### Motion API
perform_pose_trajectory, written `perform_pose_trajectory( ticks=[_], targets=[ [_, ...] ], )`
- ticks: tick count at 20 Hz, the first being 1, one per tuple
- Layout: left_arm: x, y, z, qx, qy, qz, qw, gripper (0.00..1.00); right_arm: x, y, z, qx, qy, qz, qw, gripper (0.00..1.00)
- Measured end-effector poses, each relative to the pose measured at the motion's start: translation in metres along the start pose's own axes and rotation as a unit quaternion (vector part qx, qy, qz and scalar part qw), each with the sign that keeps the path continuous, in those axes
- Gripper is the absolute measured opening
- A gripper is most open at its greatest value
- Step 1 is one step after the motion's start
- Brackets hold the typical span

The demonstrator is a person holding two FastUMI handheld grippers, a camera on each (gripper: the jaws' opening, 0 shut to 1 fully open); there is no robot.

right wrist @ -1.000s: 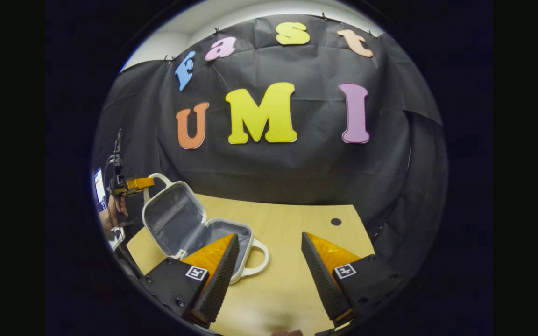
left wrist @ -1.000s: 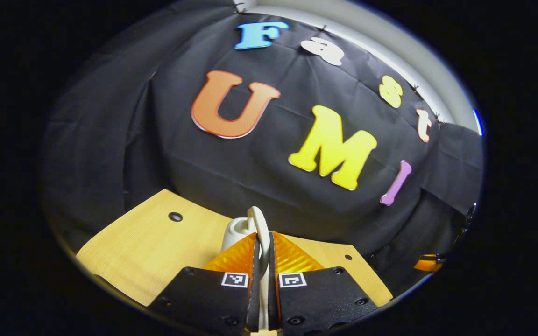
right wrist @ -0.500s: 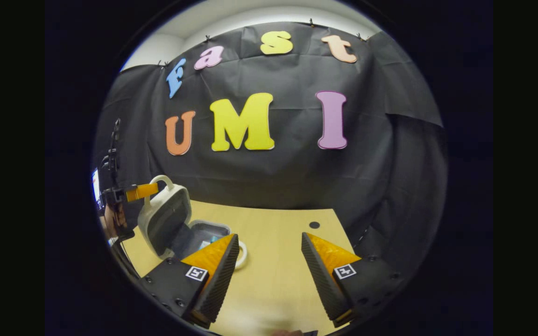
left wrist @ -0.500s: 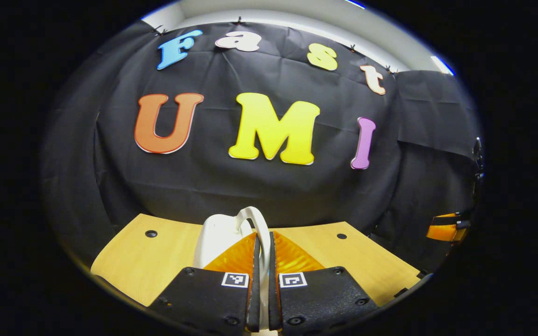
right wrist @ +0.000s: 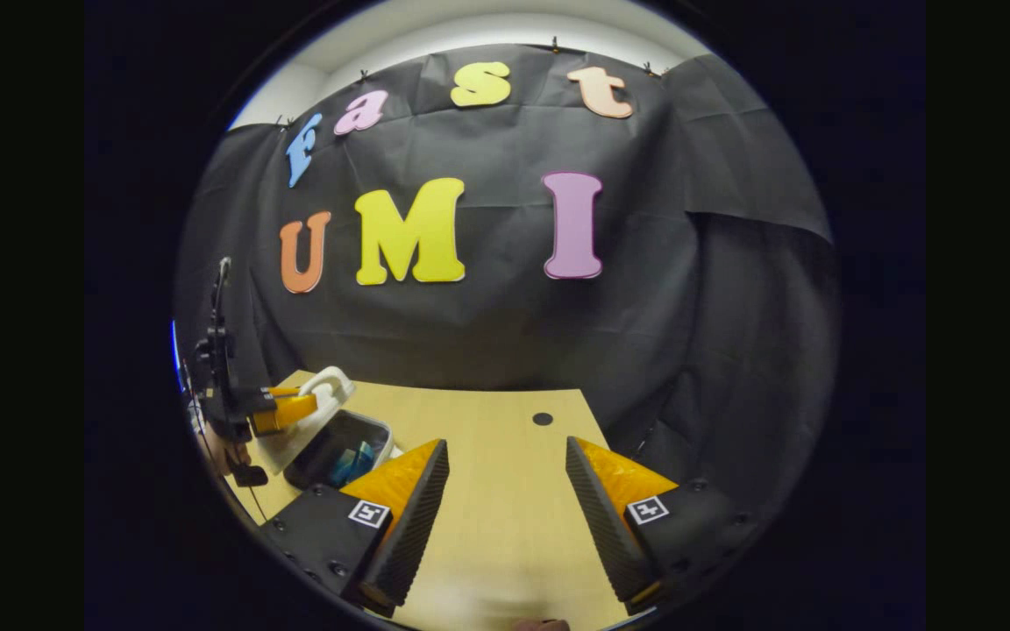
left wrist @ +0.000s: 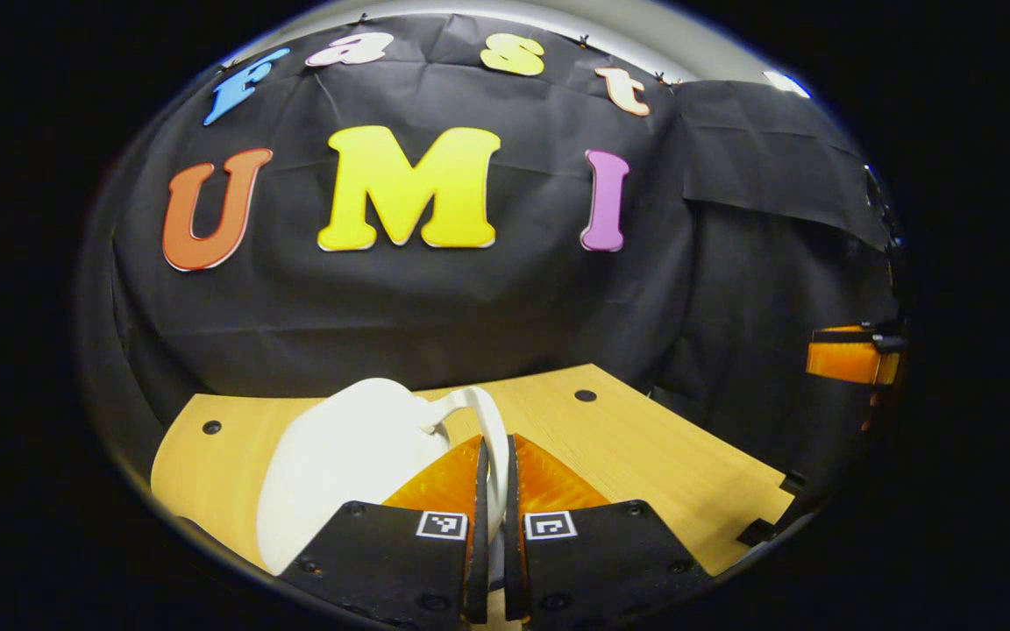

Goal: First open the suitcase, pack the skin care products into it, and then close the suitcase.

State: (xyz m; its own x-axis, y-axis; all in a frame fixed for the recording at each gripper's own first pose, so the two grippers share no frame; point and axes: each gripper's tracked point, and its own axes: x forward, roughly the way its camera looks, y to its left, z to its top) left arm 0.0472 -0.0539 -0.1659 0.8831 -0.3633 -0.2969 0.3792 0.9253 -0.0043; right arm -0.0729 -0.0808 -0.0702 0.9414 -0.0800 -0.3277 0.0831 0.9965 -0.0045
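A small white suitcase (right wrist: 295, 443) lies on the wooden table at the left of the right gripper view, its lid tilted low over the grey-lined base. Blue-green skin care packs (right wrist: 352, 462) show inside through the gap. In the left gripper view my left gripper (left wrist: 494, 443) is shut on the lid's white loop handle (left wrist: 477, 400), with the lid's white shell (left wrist: 338, 460) just left of the fingers. The same gripper (right wrist: 290, 410) shows from the right gripper view, clamped on that handle. My right gripper (right wrist: 505, 491) hangs open over bare table, right of the suitcase, holding nothing.
The light wooden table (right wrist: 505, 456) has a small dark hole (right wrist: 543, 419) near its back edge. A hand (right wrist: 226, 454) holds the left gripper at the table's left side. Black cloth closes the back and right. The right gripper (left wrist: 847, 361) shows far right in the left gripper view.
My left gripper has swung the lid by its handle from upright down over the base. The right gripper has stayed open and drifted slightly.
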Motion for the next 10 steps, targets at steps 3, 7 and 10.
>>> perform_pose_trajectory(
  ticks=[3,7,10],
  targets=[
    [0.017,-0.024,-0.030,0.026,0.037,-0.015,0.999,0.10,-0.002,-0.022,-0.006,0.003,0.009,-0.019,1.000,0.77],
    [0.035,-0.039,-0.061,0.046,0.077,-0.019,0.996,0.10,-0.004,-0.039,-0.012,0.003,0.017,-0.032,0.999,0.80],
    [0.045,-0.046,-0.078,0.041,0.098,-0.013,0.994,0.10,-0.003,-0.042,-0.014,-0.002,0.022,-0.031,0.999,0.77]
  ],
)
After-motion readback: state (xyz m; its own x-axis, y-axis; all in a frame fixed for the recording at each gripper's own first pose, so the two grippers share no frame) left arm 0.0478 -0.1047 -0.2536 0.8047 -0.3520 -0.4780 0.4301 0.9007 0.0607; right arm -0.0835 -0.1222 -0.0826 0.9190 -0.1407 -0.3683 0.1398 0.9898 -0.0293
